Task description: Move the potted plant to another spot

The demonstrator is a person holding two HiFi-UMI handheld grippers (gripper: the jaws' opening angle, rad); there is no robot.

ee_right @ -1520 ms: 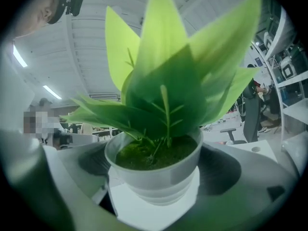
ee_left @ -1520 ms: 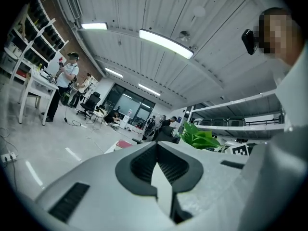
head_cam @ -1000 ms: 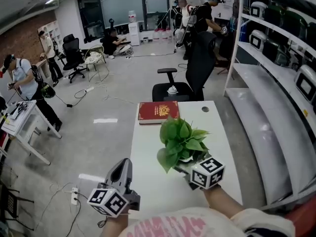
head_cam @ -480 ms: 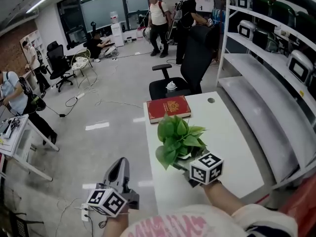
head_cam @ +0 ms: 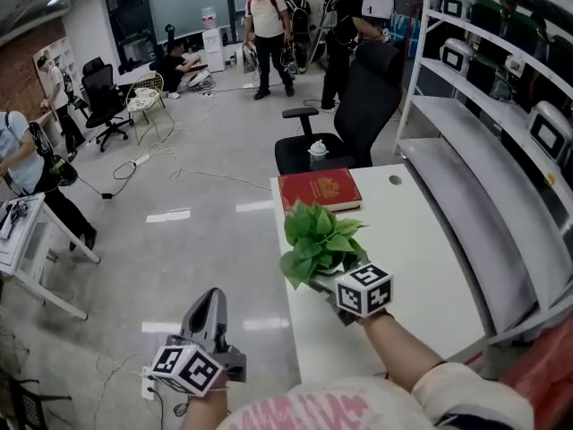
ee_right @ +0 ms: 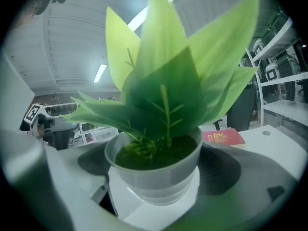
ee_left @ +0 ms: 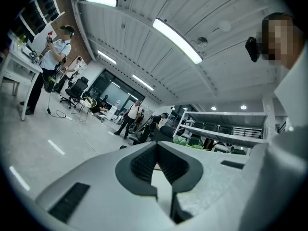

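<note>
A potted plant (head_cam: 318, 240) with broad green leaves sits in a small white pot (ee_right: 154, 170). My right gripper (head_cam: 324, 280) is shut on the pot, one jaw on each side. It holds the plant over the left part of the white table (head_cam: 421, 267), near the table's left edge. The leaves hide most of the jaws in the head view. My left gripper (head_cam: 208, 307) is shut with nothing in it. It hangs over the floor to the left of the table, apart from the plant.
A red book (head_cam: 320, 191) lies at the table's far end. A black office chair (head_cam: 349, 124) stands just beyond it. White shelving (head_cam: 483, 186) runs along the right of the table. Several people stand on the open grey floor (head_cam: 197, 213) at the back and left.
My right gripper has carried the plant from the middle of the table toward its left edge. The left gripper stays low at the left. People at the back have walked about.
</note>
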